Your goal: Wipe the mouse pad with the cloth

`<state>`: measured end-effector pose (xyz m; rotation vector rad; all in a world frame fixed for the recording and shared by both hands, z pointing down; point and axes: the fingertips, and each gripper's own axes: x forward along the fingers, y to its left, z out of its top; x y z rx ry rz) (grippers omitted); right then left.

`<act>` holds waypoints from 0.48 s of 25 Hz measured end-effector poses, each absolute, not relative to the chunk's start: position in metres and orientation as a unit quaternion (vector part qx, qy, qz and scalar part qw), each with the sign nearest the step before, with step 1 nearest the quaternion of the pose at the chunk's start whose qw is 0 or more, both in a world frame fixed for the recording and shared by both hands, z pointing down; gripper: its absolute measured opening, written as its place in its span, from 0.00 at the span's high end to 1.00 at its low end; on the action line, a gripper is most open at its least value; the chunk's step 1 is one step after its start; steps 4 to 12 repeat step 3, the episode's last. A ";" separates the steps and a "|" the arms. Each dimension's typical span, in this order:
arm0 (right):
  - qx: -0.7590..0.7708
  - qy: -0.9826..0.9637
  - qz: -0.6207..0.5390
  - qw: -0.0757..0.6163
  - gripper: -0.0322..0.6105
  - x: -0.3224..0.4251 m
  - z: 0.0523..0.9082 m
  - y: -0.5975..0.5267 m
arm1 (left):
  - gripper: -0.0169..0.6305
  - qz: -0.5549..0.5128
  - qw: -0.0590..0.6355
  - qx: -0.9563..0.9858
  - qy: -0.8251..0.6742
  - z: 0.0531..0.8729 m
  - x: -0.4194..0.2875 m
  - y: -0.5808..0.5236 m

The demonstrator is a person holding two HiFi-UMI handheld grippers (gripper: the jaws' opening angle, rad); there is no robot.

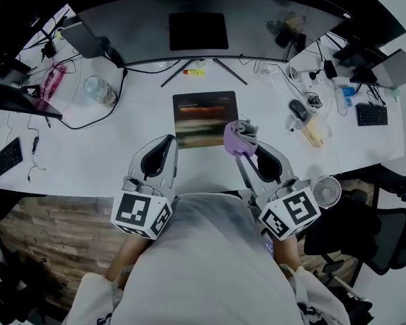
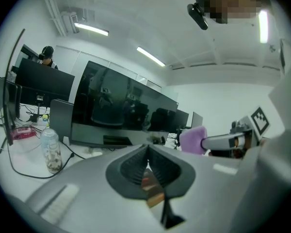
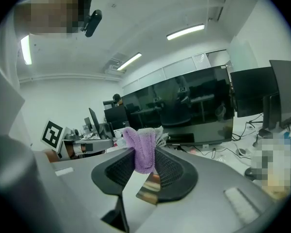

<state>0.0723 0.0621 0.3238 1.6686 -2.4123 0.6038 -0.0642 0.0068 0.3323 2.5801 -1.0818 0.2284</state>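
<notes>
Purple cloth (image 1: 238,137): clenched in your right tongs (image 1: 243,152), over the mouse pad's (image 1: 201,117) near right corner; left tongs (image 1: 169,143) closed, empty, beside it.

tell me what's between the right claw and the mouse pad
The purple cloth, clamped in the right claw, over the mouse pad; head view.

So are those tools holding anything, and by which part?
The right tool grips the purple cloth by a bunched fold, the rest sticking out past the tips. The left tool, jaws together, holds nothing.
</notes>
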 end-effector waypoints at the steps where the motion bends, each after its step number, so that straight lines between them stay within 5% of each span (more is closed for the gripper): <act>1: 0.553 -0.806 0.197 0.076 0.75 0.070 0.322 0.062 | 0.97 0.082 0.168 0.907 -0.378 0.333 -0.063 0.007; 12: 0.548 -0.811 0.188 0.081 0.75 0.067 0.320 0.062 | 0.97 0.085 0.171 0.908 -0.374 0.334 -0.062 0.009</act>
